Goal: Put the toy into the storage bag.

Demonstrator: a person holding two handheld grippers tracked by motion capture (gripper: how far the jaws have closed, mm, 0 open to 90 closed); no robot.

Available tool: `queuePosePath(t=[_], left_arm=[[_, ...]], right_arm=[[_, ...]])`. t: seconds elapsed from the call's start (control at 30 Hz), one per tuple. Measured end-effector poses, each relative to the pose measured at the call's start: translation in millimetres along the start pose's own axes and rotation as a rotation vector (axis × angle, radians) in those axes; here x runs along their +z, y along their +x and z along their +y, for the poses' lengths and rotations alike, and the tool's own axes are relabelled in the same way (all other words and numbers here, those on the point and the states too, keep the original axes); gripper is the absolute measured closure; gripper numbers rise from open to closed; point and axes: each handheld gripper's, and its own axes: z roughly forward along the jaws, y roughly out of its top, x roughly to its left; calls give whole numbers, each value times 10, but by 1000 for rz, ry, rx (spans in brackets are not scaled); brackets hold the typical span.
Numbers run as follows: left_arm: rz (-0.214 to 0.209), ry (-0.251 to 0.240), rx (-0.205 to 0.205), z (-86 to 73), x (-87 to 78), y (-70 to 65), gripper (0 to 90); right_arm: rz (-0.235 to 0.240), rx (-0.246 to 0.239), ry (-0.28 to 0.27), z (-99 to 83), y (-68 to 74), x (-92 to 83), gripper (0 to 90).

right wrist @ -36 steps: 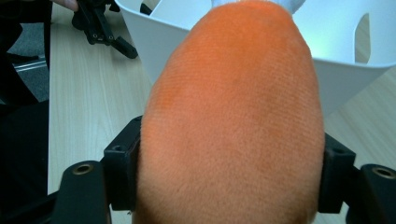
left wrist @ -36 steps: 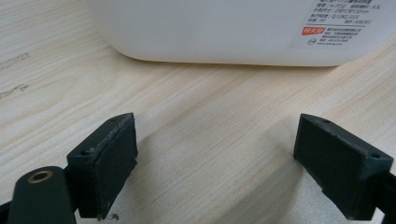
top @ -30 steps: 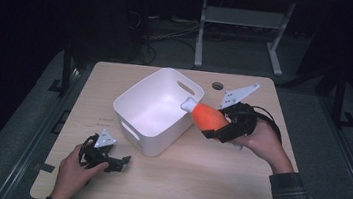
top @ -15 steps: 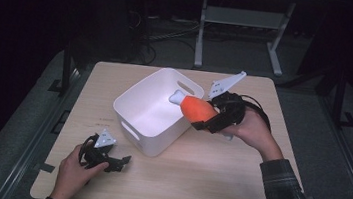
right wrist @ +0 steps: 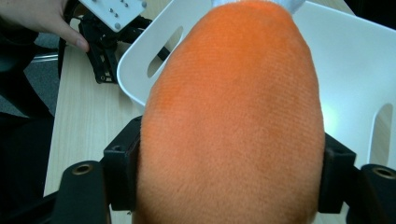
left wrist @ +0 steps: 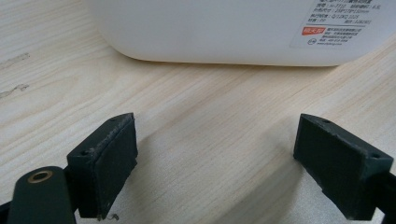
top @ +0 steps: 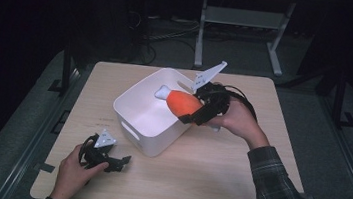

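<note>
An orange plush drumstick (top: 183, 102) with a white bone tip hangs over the right part of the white bin (top: 136, 106). My right gripper (top: 194, 112) is shut on it. In the right gripper view the orange plush (right wrist: 233, 116) bulges between both pads, with the bin's rim (right wrist: 135, 53) behind it. My left gripper (top: 119, 162) rests on the table near the front left corner, just in front of the bin. It is open, and bare wood lies between its fingers (left wrist: 105, 163). The bin's wall (left wrist: 224, 28) with a label stands close ahead of it.
The wooden table (top: 226, 175) has free room at the front and right of the bin. A white metal stand (top: 238, 26) is on the floor behind the table. The surroundings are dark. The left gripper (right wrist: 109, 51) and a fingertip are seen in the right gripper view.
My right gripper has carried the drumstick leftward and slightly up, from beside the bin's right rim to over its inside. The left gripper has stayed put.
</note>
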Motion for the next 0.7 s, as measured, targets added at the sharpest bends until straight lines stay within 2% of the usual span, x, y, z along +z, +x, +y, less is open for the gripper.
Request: queuePosePath(t=[0.7], left_arm=[[-3, 4, 0, 0, -2, 0, 126]], right_arm=[[47, -54, 39, 437, -64, 369, 279]])
